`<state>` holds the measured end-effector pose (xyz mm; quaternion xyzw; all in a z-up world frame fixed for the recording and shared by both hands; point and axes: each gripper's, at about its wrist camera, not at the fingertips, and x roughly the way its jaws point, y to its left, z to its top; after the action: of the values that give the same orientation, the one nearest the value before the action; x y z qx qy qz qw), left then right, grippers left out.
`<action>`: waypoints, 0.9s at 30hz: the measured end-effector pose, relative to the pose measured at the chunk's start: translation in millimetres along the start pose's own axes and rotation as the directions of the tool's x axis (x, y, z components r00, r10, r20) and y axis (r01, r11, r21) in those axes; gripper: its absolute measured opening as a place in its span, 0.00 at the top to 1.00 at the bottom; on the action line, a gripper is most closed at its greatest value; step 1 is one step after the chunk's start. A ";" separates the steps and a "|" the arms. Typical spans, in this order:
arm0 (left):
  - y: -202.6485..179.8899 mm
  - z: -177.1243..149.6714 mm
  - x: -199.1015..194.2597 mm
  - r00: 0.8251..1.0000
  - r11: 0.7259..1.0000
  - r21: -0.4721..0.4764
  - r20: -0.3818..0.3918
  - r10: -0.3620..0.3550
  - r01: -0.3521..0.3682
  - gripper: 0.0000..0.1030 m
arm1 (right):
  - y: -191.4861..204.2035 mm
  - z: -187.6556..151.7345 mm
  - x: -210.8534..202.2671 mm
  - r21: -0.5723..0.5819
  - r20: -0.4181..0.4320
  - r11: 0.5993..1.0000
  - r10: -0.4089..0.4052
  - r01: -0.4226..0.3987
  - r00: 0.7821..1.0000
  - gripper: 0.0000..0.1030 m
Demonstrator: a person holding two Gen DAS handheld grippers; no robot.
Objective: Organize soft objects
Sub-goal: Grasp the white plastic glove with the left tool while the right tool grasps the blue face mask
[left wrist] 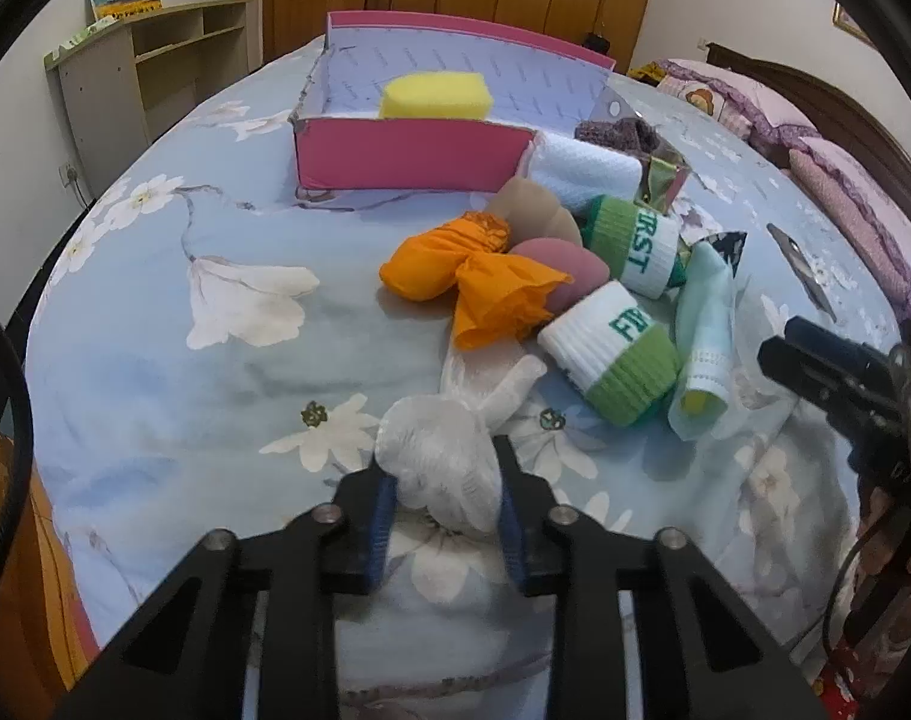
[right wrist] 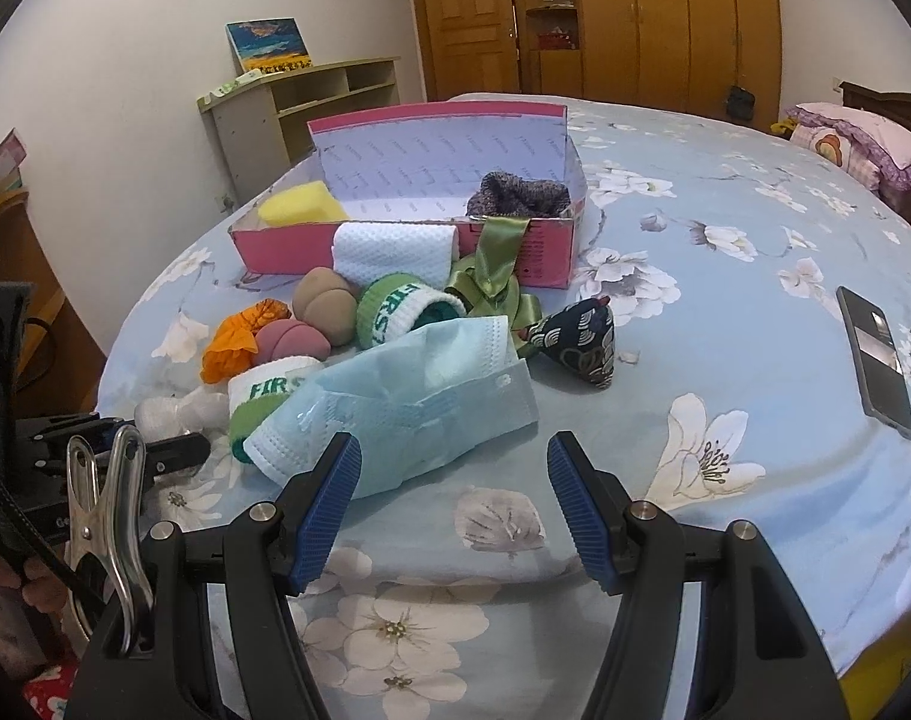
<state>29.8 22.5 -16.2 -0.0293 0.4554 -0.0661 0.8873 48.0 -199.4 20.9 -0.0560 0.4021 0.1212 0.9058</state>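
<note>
Pink box [left wrist: 407, 159], yellow sponge [left wrist: 434, 96], orange cloth [left wrist: 455, 276], white-green wristbands [left wrist: 611, 354], blue floral bedsheet [left wrist: 173, 360]

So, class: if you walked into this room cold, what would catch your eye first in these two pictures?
Probably the pink box on the flowered bedspread, with a yellow sponge inside. Before it lies a bright heap: orange cloth, green-and-white wristbands and a blue face mask. Nearest, the left gripper squeezes a white fluffy bundle.
</note>
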 end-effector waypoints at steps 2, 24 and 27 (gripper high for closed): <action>1.9 0.4 -1.9 1.000 1.000 -0.009 0.002 -0.013 0.013 0.76 | 1.1 -0.5 0.9 0.000 -0.003 1.000 0.003 -0.003 1.000 0.36; 42.3 2.7 -21.5 0.998 0.989 -0.143 0.057 -0.028 0.036 0.81 | 22.9 32.7 16.7 0.171 -0.115 0.984 0.067 -0.047 0.991 0.36; 43.3 1.6 -20.8 0.998 0.988 -0.145 0.059 -0.037 0.045 0.81 | 35.2 44.3 26.4 0.172 -0.139 0.985 -0.009 0.033 0.990 0.36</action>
<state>23.0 68.3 -3.4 -0.1058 0.4334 -0.0500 0.8936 87.5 -152.1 30.8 0.0108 0.4720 0.0719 0.8786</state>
